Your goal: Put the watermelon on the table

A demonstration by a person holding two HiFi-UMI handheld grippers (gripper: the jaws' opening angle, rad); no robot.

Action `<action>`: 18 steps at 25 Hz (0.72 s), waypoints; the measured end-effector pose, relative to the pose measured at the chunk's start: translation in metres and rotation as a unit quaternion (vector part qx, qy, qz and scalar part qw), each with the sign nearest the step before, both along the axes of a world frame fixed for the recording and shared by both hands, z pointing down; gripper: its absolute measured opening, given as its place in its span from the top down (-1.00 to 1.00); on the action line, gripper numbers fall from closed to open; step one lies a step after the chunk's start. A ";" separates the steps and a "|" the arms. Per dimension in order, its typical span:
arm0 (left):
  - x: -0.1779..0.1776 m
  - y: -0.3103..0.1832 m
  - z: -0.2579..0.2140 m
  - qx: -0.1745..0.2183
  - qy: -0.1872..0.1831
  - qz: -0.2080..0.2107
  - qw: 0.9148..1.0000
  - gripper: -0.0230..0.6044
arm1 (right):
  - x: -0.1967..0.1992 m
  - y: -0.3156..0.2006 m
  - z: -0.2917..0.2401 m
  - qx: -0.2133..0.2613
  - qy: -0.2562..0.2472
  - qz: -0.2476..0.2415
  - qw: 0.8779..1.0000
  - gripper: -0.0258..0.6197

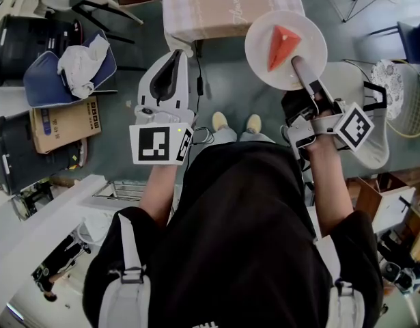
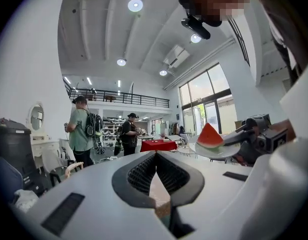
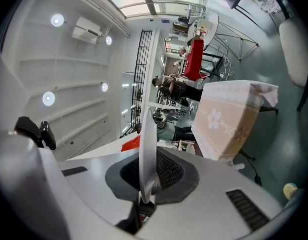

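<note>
The white plate point(image 1: 261, 63) is gripped by its rim in the right gripper point(image 1: 300, 67), whose jaws are clamped on it (the plate is seen edge-on in the right gripper view). The watermelon slice point(image 1: 283, 45) is carried on the plate, which is held at the near corner of the table point(image 1: 196, 9) covered with a checked, flower-printed cloth. The left gripper point(image 1: 175, 57) is held level beside the table; its jaws appear to be closed together, nothing being seen between them.
</note>
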State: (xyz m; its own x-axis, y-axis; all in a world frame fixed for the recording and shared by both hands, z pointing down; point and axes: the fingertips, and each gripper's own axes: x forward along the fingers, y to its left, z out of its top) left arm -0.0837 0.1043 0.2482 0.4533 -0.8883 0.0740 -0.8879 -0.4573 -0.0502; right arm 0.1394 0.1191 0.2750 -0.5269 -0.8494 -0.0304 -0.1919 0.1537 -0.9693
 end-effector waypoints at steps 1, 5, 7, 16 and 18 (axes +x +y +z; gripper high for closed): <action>-0.002 -0.001 -0.001 0.003 -0.005 -0.004 1.000 0.89 | -0.002 -0.001 0.000 0.000 0.000 0.001 1.000 0.86; -0.009 -0.007 -0.001 0.006 -0.008 -0.012 1.000 0.89 | -0.011 -0.006 0.001 -0.002 0.002 0.003 1.000 0.86; -0.009 -0.009 -0.001 0.005 -0.009 -0.013 1.000 0.89 | -0.013 -0.009 0.000 -0.002 0.003 0.005 1.000 0.86; -0.029 -0.020 0.008 -0.018 -0.010 -0.027 0.999 0.89 | -0.035 -0.010 0.001 -0.008 0.013 0.015 1.000 0.86; -0.032 -0.021 0.009 -0.019 -0.009 -0.026 0.999 0.89 | -0.042 -0.010 0.002 -0.007 0.017 0.017 1.000 0.86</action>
State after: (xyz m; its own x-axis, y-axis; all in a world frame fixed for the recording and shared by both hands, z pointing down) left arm -0.1159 0.0830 0.2572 0.4044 -0.9071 0.1166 -0.9098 -0.4120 -0.0507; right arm 0.0978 0.1087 0.2768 -0.4976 -0.8674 -0.0014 -0.2299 0.1334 -0.9640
